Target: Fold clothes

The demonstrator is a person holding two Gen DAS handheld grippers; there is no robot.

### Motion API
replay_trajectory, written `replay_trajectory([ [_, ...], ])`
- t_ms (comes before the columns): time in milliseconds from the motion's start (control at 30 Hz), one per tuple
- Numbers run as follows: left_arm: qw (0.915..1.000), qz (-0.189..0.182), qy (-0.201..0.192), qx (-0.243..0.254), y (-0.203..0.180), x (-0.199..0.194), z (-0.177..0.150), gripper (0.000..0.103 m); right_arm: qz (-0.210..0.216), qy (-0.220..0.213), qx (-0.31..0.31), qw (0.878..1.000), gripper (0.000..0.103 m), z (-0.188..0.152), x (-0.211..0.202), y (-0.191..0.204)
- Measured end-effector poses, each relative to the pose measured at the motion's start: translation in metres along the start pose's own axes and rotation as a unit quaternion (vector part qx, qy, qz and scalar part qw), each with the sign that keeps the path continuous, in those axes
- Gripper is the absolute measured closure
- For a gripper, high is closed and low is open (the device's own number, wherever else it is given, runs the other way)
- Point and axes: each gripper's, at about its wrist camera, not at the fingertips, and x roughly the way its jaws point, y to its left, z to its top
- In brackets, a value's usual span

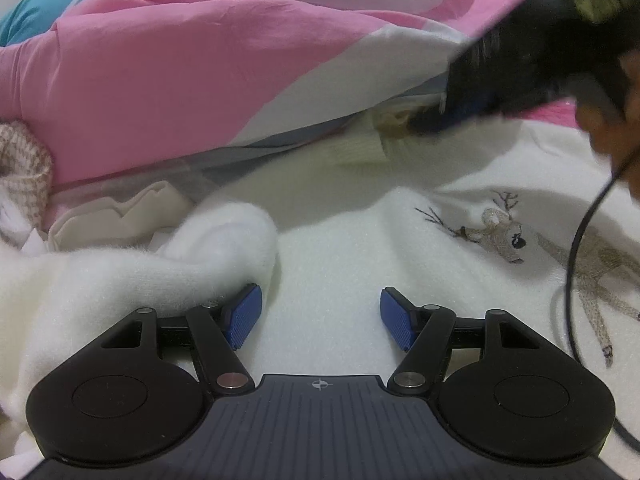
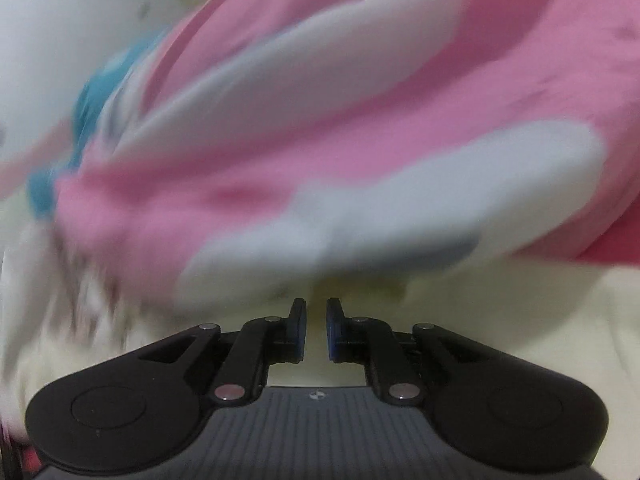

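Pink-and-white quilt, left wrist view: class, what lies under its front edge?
The white deer sweater runs beneath the quilt, ribbed cuff showing; anything deeper is covered.

Your left gripper [image 1: 321,317] holds its 2 blue pads [image 1: 243,317] wide apart, while your right gripper [image 2: 316,329] has its jaws nearly closed, a narrow gap between them.

A big pink quilt [image 1: 168,80] with broad white petal shapes fills the space beyond the fingers, heaped up like a wall; a turquoise patch [image 1: 44,12] shows at its far left edge. Under it a grey-striped layer [image 1: 280,140] peeks out ahead of the fingers. In the right wrist view the same pink and white bedding [image 2: 360,140] looms above the fingertips, badly blurred. The light is soft and even, indoor, with dim shadow beneath the quilt's overhang.
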Motion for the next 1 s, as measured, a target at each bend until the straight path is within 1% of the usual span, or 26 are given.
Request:
replay_trajectory([
  [67, 1.0, 0.0, 0.0, 0.0, 0.0, 0.0, 0.0, 0.037, -0.017, 0.032, -0.037, 0.999, 0.093, -0.015, 0.022, 0.013],
  [100, 1.0, 0.0, 0.0, 0.0, 0.001, 0.001, 0.0, 0.037, -0.027, 0.039, -0.043, 0.998, 0.093, -0.019, 0.031, 0.016],
  [167, 1.0, -0.002, -0.001, 0.0, 0.0, 0.001, 0.0, 0.037, -0.032, 0.035, -0.019, 0.999, 0.093, -0.01, 0.051, 0.017],
  [233, 1.0, -0.003, -0.002, -0.001, 0.001, 0.0, 0.0, 0.037, -0.038, 0.011, 0.016, 0.999, 0.094, 0.003, 0.064, 0.01],
  [300, 1.0, -0.004, -0.002, -0.002, 0.001, 0.0, -0.001, 0.037, -0.03, -0.021, 0.05, 0.998, 0.094, 0.02, 0.072, 0.002],
  [333, 1.0, -0.004, -0.003, -0.003, 0.001, 0.0, -0.001, 0.037, -0.029, -0.024, 0.061, 0.997, 0.094, 0.024, 0.078, 0.0],
  [400, 1.0, -0.005, -0.003, -0.004, 0.001, 0.0, -0.001, 0.037, -0.03, -0.022, 0.081, 0.996, 0.095, 0.031, 0.091, -0.005],
  [467, 1.0, -0.006, -0.004, -0.005, 0.001, -0.001, -0.002, 0.037, -0.033, -0.017, 0.089, 0.995, 0.096, 0.031, 0.102, -0.009],
  [567, 1.0, -0.006, -0.004, -0.005, 0.0, -0.001, -0.003, 0.037, -0.039, -0.009, 0.121, 0.992, 0.097, 0.028, 0.111, -0.015],
  [633, 1.0, -0.006, -0.004, -0.004, 0.0, -0.001, -0.003, 0.037, -0.055, 0.001, 0.111, 0.992, 0.097, 0.03, 0.113, -0.008],
  [667, 1.0, -0.006, -0.003, -0.004, 0.0, -0.001, -0.003, 0.037, -0.063, 0.008, 0.104, 0.993, 0.097, 0.032, 0.113, -0.004],
  [767, 0.9998, -0.013, -0.004, -0.012, 0.003, -0.004, 0.0, 0.037, -0.053, 0.023, 0.122, 0.991, 0.094, 0.032, 0.086, -0.002],
  [833, 0.9994, -0.023, -0.004, -0.026, 0.011, -0.013, 0.005, 0.037, -0.045, 0.033, 0.137, 0.989, 0.088, 0.032, 0.065, -0.002],
  [900, 0.9987, -0.026, -0.002, -0.043, 0.019, -0.032, 0.011, 0.037, -0.036, 0.043, 0.152, 0.987, 0.079, 0.031, 0.045, -0.002],
  [1000, 0.9979, -0.02, -0.008, -0.06, 0.036, -0.074, 0.019, 0.037, -0.007, 0.032, 0.146, 0.989, 0.077, 0.024, 0.003, 0.008],
])
